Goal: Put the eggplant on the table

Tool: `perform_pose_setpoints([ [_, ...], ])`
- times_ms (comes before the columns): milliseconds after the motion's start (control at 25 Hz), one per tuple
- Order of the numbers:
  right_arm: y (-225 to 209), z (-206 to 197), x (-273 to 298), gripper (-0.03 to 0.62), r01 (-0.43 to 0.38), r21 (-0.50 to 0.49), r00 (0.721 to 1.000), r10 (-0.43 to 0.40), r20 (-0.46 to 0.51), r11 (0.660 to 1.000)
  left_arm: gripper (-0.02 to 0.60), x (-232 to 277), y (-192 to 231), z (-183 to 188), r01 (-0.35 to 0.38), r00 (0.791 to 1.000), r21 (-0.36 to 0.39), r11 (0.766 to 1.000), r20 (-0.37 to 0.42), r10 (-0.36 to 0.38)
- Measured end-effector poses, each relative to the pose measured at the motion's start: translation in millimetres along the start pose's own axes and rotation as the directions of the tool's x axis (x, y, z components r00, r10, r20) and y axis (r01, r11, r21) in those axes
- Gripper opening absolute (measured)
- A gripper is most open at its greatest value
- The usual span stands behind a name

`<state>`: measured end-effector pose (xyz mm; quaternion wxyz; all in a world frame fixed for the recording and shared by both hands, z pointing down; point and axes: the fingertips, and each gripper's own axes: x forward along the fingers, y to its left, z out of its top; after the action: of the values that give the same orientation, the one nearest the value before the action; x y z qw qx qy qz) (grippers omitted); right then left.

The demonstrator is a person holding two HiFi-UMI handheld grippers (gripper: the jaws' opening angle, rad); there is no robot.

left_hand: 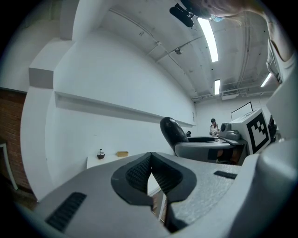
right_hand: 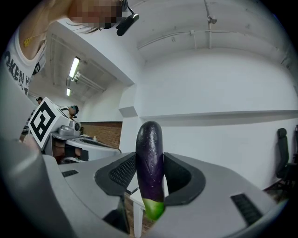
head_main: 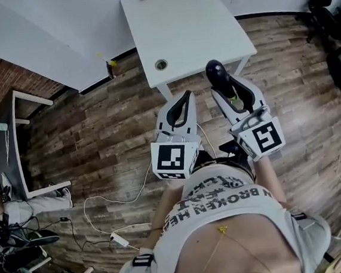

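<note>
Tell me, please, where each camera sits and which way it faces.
Head view: on the person's head, looking steeply down at the wooden floor, white table, left gripper, right gripper and the person's torso.
Left gripper view: rides the left gripper, facing along its shut jaws toward a white wall.
Right gripper view: rides the right gripper, along jaws clamped on the eggplant; the person's shirt shows.
Shared: all three show the eggplant.

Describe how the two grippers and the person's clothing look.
Both the left gripper and right gripper have light grey bodies, black ribbed jaws and a white cube with black square markers. The person wears a white shirt with black lettering.
</note>
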<state>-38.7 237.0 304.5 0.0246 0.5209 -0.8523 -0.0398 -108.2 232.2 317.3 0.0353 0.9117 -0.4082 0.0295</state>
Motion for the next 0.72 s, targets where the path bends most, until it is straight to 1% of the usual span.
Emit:
perform_pose_setpoints([
  [200,-3.1,-6.4,11.4,0.184,0.032,0.000,0.999,-0.032,-0.016,0.999,0.006,2.1,15.6,-1.0,0.012,1.000,-0.001,1.000,0.008,-0.012],
  [400,-12.2,-10.8,24.4,0.184,0.060,-0.002,0.997,-0.060,-0.041,0.998,0.006,9.2,33.6,-5.2,0.009,1.000,-0.015,1.000,-0.009,-0.009],
  [560,-17.0,-13.3,36.2,0.184,0.061,-0.001,0.997,-0.061,-0.054,0.998,0.006,13.7,47.9,-8.4,-0.011,1.000,-0.032,0.999,-0.019,0.010],
  [720,-26.7,-14.7,53.7,0.184,0.041,0.003,0.998,-0.041,-0.048,0.999,0.006,26.2,62.5,-12.7,-0.036,0.999,-0.033,0.999,-0.023,0.035],
])
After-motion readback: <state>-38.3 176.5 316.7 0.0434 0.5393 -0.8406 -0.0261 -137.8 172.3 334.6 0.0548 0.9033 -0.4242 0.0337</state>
